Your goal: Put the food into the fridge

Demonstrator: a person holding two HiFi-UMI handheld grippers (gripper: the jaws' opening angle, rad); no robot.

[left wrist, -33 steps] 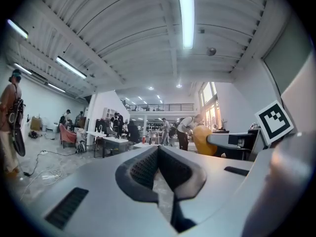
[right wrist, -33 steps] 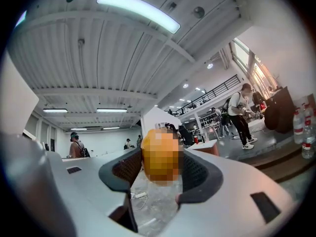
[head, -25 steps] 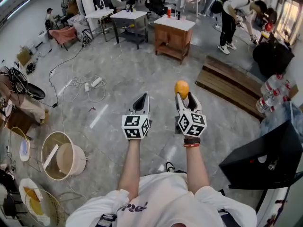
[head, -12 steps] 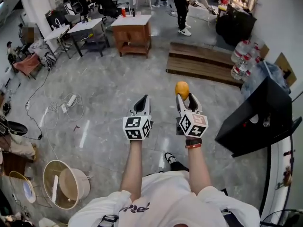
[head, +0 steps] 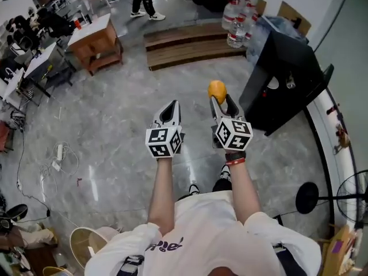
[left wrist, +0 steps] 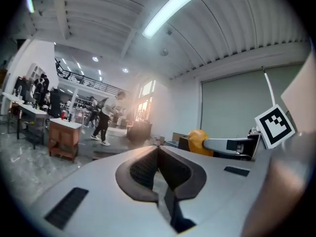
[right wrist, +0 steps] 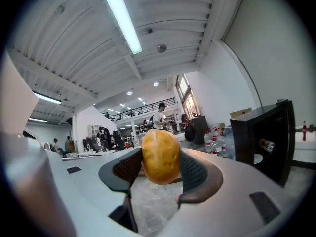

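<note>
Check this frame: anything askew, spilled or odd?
Nothing looks spilled or damaged. One thing stands out: the right gripper pinches the yellow food only at its tips, and part of it sticks out past them, so the hold looks shallow. The left gripper is shut and empty.

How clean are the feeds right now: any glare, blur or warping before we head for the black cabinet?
Right gripper view: the yellow-orange food item is sharp, frame edges bend fisheye-style, and the ceiling strip light is bright but contained. Left gripper view: a warm hazy flare at the far windows softens that area. Head view: evenly lit, with the black cabinet clear.
</note>
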